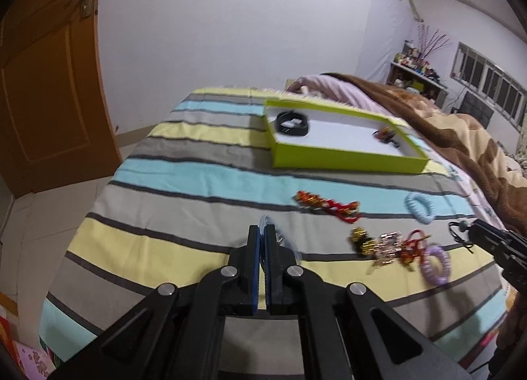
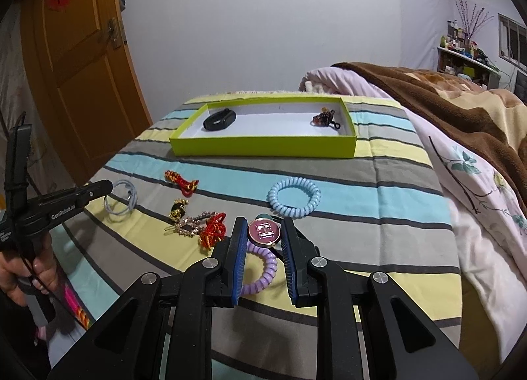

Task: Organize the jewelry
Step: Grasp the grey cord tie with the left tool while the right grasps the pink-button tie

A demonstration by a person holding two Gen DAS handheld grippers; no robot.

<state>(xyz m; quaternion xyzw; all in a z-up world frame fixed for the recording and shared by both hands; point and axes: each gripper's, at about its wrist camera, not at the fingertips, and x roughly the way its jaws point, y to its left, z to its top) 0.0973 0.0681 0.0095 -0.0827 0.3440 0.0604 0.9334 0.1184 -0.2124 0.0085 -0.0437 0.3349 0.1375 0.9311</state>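
A lime-green tray (image 2: 263, 146) (image 1: 349, 159) lies at the far side of the striped bed cover; it holds a black band (image 2: 219, 120) (image 1: 292, 123) and a brown hair clip (image 2: 324, 118) (image 1: 385, 133). My left gripper (image 1: 262, 231) (image 2: 107, 187) is shut on a thin pale blue hair tie (image 2: 120, 198), held just above the cover. My right gripper (image 2: 263, 230) (image 1: 474, 226) is shut on a round pink disc charm (image 2: 264, 231) with a black cord. Below it lies a purple spiral tie (image 2: 260, 273) (image 1: 434, 264).
Loose on the cover are a light blue spiral tie (image 2: 294, 197) (image 1: 420, 207), a red-gold braided cord (image 2: 181, 182) (image 1: 326, 205), a gold-black charm (image 2: 178, 208), a rhinestone clip (image 2: 189, 226) (image 1: 388, 246) and a red knot (image 2: 214, 231). A brown blanket (image 2: 444, 100) lies right; a wooden door (image 2: 75, 60) stands left.
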